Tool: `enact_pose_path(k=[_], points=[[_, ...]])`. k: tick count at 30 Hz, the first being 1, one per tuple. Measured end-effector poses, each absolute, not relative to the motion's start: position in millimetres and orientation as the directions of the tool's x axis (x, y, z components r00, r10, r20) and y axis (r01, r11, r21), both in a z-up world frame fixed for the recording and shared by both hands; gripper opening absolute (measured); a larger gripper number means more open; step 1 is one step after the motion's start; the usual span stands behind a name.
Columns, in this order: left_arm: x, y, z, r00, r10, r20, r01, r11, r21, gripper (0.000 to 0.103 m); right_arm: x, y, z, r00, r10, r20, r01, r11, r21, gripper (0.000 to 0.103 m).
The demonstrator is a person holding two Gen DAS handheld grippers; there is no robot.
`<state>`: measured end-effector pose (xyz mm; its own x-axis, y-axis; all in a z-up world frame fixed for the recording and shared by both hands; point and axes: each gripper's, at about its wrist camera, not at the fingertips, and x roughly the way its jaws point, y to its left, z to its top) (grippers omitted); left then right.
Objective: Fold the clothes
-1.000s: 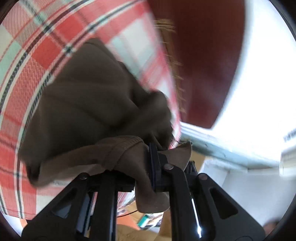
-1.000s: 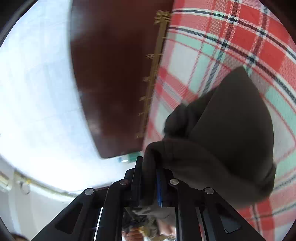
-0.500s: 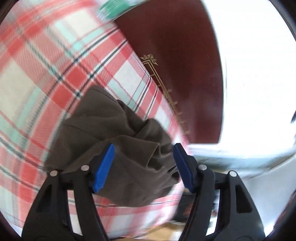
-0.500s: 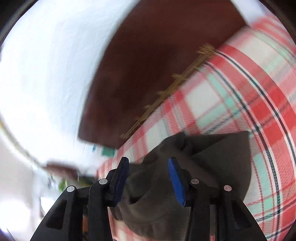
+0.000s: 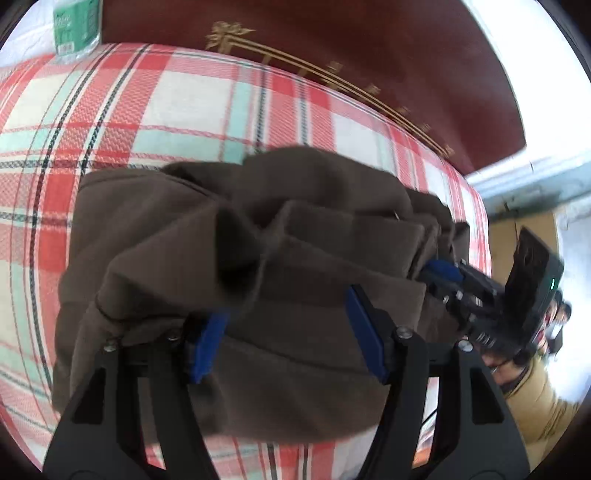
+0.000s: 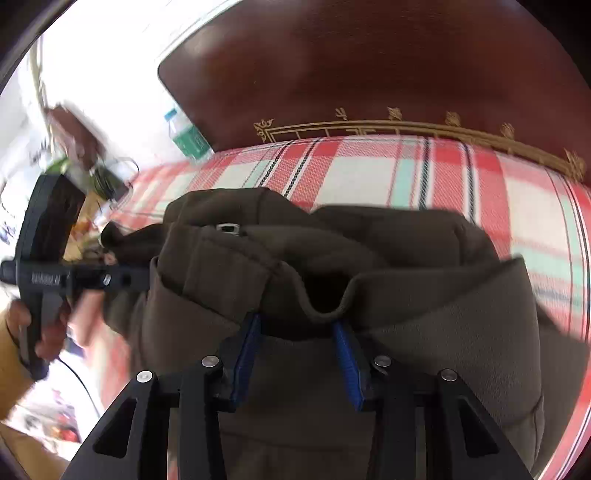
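A brown garment (image 5: 229, 258) lies bunched in thick folds on a red, white and green plaid bed cover (image 5: 155, 103). It also fills the right wrist view (image 6: 406, 266). My left gripper (image 5: 284, 325) is open, its blue pads spread over the near folds with cloth draped between them. My right gripper (image 6: 299, 347) is open too, with a fold of the hem sagging between its pads. The right gripper also shows in the left wrist view (image 5: 443, 273) at the garment's right end. The left gripper shows in the right wrist view (image 6: 122, 277) at the garment's left end.
A dark red headboard (image 6: 369, 74) with gold trim stands behind the bed. A green-labelled bottle (image 5: 74, 26) stands at the bed's far left corner, also in the right wrist view (image 6: 188, 136). Clutter lies beside the bed's left edge (image 6: 92, 206).
Both grippers, shut on the garment a second ago, opened and let it drop onto the bed. Both views have since swung level over the bunched cloth.
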<state>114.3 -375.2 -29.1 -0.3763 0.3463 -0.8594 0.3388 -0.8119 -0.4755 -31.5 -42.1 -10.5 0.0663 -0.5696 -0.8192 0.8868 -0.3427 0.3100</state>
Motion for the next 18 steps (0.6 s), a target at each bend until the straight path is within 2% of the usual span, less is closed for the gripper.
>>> enact_pose_path(k=[2, 4, 11, 13, 15, 18], points=[[114.4, -380.0, -35.2, -0.380, 0.353, -0.855, 0.350, -0.801, -0.486, 0.067, -38.5, -48.1, -22.7, 0.072, -0.566, -0.821, 0.884, -0.346, 0.316, 0.041], [115.0, -383.0, -38.8, -0.382, 0.354, -0.854, 0.359, -0.794, -0.490, 0.067, -45.9, -48.7, -35.8, 0.112, -0.578, -0.809, 0.847, -0.370, 0.382, 0.041], [136.9, -348.1, 12.6, -0.421, 0.205, -0.884, 0.344, -0.866, -0.364, 0.067, -51.7, -15.4, -7.1, 0.157, -0.629, -0.761, 0.764, -0.411, 0.497, 0.043], [142.8, -338.7, 24.9, -0.442, 0.181, -0.879, 0.318, -0.884, -0.342, 0.067, -51.1, 1.5, 5.4, 0.137, -0.656, -0.742, 0.764, -0.407, 0.500, 0.044], [147.3, -333.7, 33.3, -0.446, 0.104, -0.889, 0.287, -0.924, -0.253, 0.067, -52.2, 13.9, 13.4, 0.087, -0.662, -0.744, 0.780, -0.419, 0.464, 0.047], [140.8, -351.2, 13.3, -0.396, 0.060, -0.916, 0.352, -0.912, -0.212, 0.067, -64.1, 16.0, 1.8, 0.047, -0.621, -0.782, 0.784, -0.462, 0.414, 0.049]])
